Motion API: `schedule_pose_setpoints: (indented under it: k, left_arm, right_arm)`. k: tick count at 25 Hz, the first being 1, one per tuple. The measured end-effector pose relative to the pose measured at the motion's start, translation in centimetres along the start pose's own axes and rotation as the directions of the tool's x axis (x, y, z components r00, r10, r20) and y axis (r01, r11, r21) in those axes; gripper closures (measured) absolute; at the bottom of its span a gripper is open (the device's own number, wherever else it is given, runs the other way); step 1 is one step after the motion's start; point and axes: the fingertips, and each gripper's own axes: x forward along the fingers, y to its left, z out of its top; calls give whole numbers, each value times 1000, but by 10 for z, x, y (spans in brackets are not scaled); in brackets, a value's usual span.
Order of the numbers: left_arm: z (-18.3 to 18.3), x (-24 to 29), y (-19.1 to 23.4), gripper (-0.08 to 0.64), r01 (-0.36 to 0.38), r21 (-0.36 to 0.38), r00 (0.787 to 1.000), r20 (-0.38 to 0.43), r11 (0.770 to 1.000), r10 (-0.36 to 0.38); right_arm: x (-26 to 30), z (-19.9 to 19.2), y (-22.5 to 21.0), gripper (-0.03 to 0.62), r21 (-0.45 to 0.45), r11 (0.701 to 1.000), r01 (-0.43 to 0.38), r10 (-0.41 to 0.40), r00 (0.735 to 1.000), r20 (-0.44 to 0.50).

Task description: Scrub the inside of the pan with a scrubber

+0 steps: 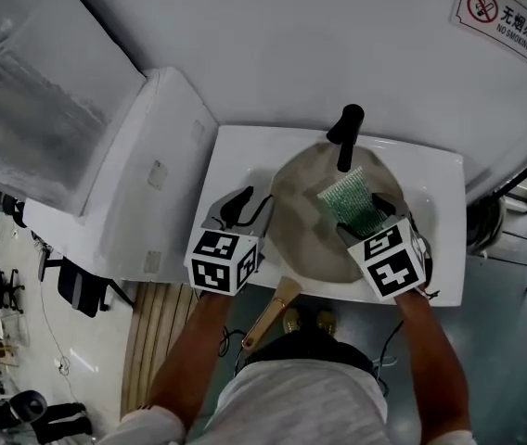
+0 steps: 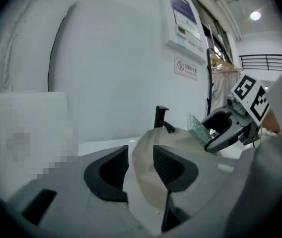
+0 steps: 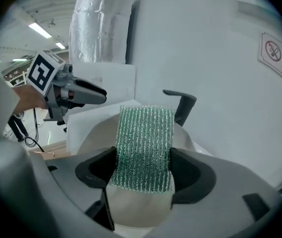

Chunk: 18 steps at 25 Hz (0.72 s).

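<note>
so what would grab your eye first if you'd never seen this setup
The green scrubber stands out most, clamped upright in the right gripper above the beige pan. The pan fills the white sink under a black tap, and its wooden handle pokes out over the front edge. The left gripper is open and empty by the pan's left rim.

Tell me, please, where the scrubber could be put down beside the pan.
Two free patches of counter: the back left corner, between wall and pan, and the strip right of the pan, up to the counter's edge. The middle is crowded: the pan fills it, with the faucet behind.
</note>
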Motion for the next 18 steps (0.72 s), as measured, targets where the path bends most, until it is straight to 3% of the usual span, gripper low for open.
schedule_pose_setpoints:
  k: [4,7,11,18]
  left_arm:
    - [44,-22,-15,397,30,32,990,133,999,-34]
    - [74,-40,-29,399,58,55,973,222,997,-69]
    - [102,-62,-46,428,74,78,946,309,994,-95]
    - [134,-94,-71,480,114,101,881,449,988,-147]
  right_arm:
    - [-28,30,-3,253,26,1000,-4,1,992,123]
    - [-52,54,0,253,38,999,-23,13,972,236]
    - [-82,81,8,253,42,998,-37,18,926,377]
    - [-125,111,18,252,26,998,-56,31,821,570]
